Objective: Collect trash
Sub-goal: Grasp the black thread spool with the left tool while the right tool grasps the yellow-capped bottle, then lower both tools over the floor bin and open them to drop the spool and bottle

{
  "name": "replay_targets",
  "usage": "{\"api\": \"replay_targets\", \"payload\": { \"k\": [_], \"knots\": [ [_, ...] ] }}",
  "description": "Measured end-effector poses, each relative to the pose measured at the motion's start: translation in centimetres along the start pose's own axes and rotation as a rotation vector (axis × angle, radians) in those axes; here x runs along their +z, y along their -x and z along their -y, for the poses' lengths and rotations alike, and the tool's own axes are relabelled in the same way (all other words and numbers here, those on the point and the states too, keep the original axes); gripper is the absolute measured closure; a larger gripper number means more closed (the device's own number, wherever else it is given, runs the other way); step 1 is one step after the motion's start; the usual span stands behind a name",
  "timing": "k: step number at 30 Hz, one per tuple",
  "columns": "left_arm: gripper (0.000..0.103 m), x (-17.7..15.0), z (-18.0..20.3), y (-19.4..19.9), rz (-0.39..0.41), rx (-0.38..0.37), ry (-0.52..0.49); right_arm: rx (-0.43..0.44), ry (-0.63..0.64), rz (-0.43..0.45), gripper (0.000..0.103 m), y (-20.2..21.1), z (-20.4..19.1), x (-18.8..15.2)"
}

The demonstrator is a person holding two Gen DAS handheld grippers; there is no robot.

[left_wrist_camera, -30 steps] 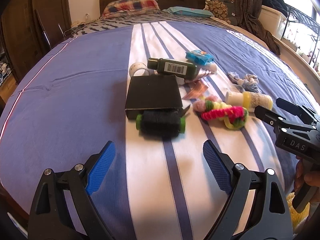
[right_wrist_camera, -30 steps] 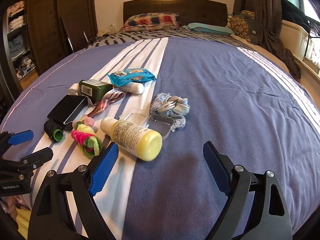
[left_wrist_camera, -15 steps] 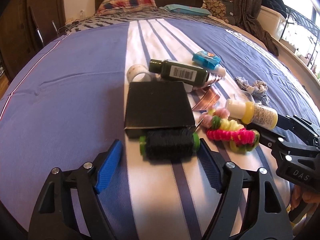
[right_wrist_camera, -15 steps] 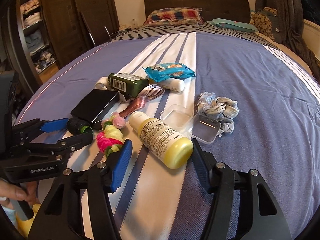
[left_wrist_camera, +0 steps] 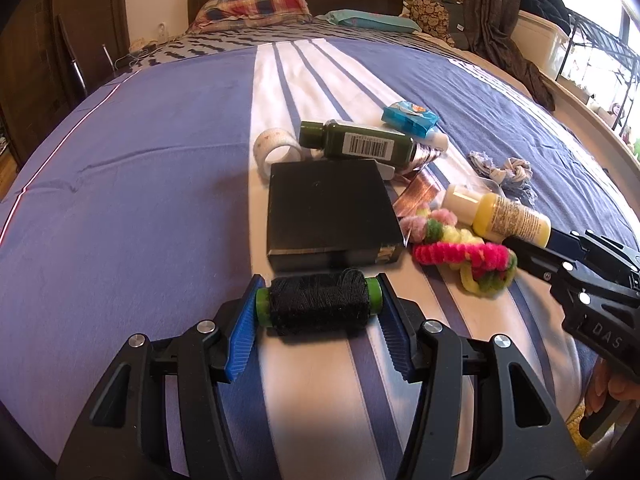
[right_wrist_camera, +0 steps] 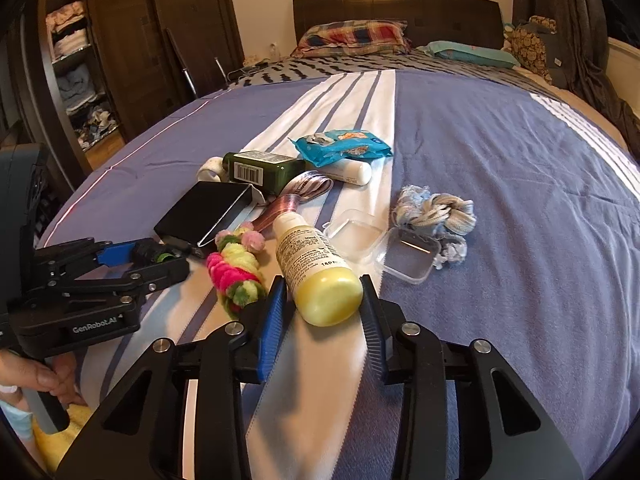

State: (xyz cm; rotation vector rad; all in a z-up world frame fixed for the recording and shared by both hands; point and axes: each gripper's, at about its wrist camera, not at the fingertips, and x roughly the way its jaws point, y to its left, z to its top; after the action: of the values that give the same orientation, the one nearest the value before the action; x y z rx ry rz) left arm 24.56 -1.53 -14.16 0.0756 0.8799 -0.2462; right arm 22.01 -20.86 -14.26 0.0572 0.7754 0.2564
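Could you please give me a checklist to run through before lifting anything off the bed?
1. Black thread spool with green ends sits between the fingers of the left gripper, which have just been closing: ok.
2. Fingers press both spool ends: ok.
3. Yellow plastic bottle with white cap sits between the fingers of the right gripper, also just closing: ok.
4. Right fingers grip the bottle firmly: cannot tell.
5. Spool clear of the flat black box behind it: cannot tell.
6. Trash container in view: not ok.
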Motion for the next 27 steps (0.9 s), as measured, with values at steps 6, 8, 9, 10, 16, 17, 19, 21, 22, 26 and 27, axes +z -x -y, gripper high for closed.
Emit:
{"api": "replay_targets", "payload": {
  "k": [6, 8, 9, 10, 16, 17, 19, 21, 22, 26, 27],
  "knots": [
    [0.051, -1.6, 0.1, 2.6, 0.016, 0.003, 0.017, -0.033, -0.02, 0.029, 0.069, 2.5, 0.9, -0.9],
    [0.051, -2.2, 0.5, 3.9, 0.032, -0.001, 0.019, -0.042, -0.023, 0.035, 0.069, 3.4, 1.0, -1.3],
    [0.05, -2.4, 0.8, 4.5, 0.04, -0.003, 0.018, -0.047, -0.024, 0.038, 0.069, 3.9, 1.1, -1.6],
    [0.051, -2.7, 1.1, 5.0, 0.046, -0.004, 0.016, -0.049, -0.026, 0.041, 0.07, 4.4, 1.2, -1.8],
    [0.051, -4.8, 3.0, 8.8, 0.081, -0.009, 0.005, -0.061, -0.032, 0.078, 0.071, 8.3, 0.9, -3.5],
    [0.051, -5.3, 3.4, 9.6, 0.087, -0.01, 0.004, -0.065, -0.027, 0.084, 0.071, 9.3, 0.7, -4.0],
    [0.051, -6.0, 3.8, 10.8, 0.098, -0.015, 0.002, -0.066, -0.024, 0.094, 0.071, 10.5, 0.5, -4.6],
    [0.05, -6.9, 4.3, 12.2, 0.113, -0.02, 0.001, -0.067, -0.024, 0.111, 0.071, 12.4, 0.3, -5.6],
    [0.05, -7.2, 4.6, 12.8, 0.12, -0.022, -0.001, -0.067, -0.022, 0.117, 0.071, 13.1, 0.1, -5.9],
    [0.05, -8.6, 5.7, 15.4, 0.148, -0.026, -0.022, -0.068, -0.01, 0.157, 0.071, 17.0, -0.8, -7.5],
    [0.05, -9.1, 5.9, 16.0, 0.156, -0.026, -0.028, -0.067, -0.007, 0.166, 0.071, 17.8, -1.0, -8.0]
  ]
}}
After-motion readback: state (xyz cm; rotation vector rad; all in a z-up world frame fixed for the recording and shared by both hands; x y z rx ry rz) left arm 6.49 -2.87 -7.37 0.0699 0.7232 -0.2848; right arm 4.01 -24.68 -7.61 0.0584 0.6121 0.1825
